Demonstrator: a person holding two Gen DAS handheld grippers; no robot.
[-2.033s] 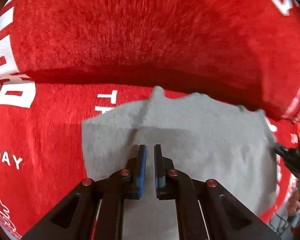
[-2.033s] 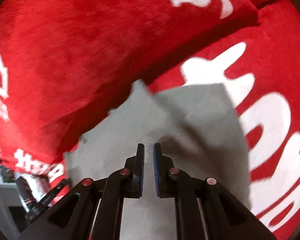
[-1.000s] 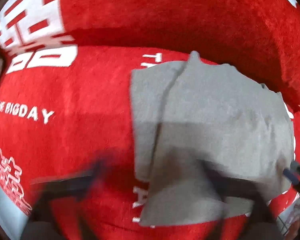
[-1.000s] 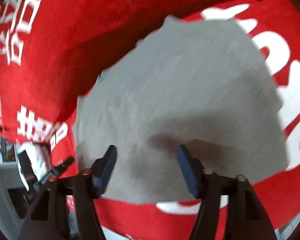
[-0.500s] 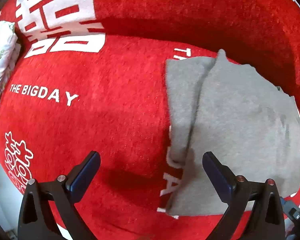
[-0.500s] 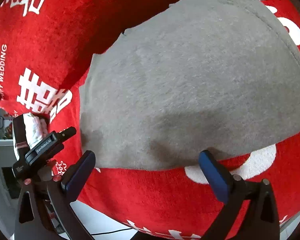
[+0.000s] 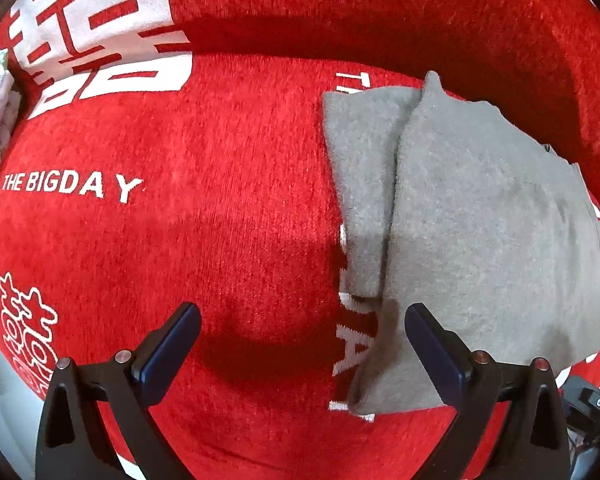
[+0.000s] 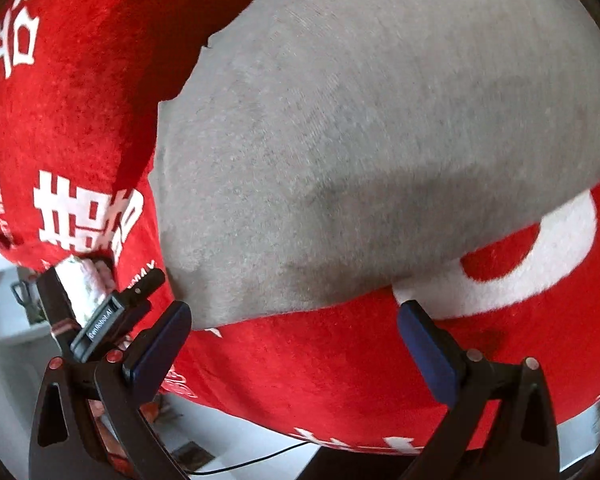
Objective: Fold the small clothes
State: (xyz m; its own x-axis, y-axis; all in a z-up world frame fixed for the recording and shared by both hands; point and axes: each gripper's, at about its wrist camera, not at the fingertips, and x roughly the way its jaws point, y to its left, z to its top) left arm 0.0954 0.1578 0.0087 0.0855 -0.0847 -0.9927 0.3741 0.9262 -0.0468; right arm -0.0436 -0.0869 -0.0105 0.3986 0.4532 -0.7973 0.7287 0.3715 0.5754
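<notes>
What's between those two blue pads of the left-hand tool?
Nothing is gripped: the left gripper stands open over bare red blanket, in the left wrist view. The grey garment starts beside its right pad.

Grey garment [image 7: 480,232]: soft knit, folded, lying flat on red cover; narrower under-layer sticks out along its left edge. Near edge [image 8: 340,184] lies slightly uneven.
</notes>
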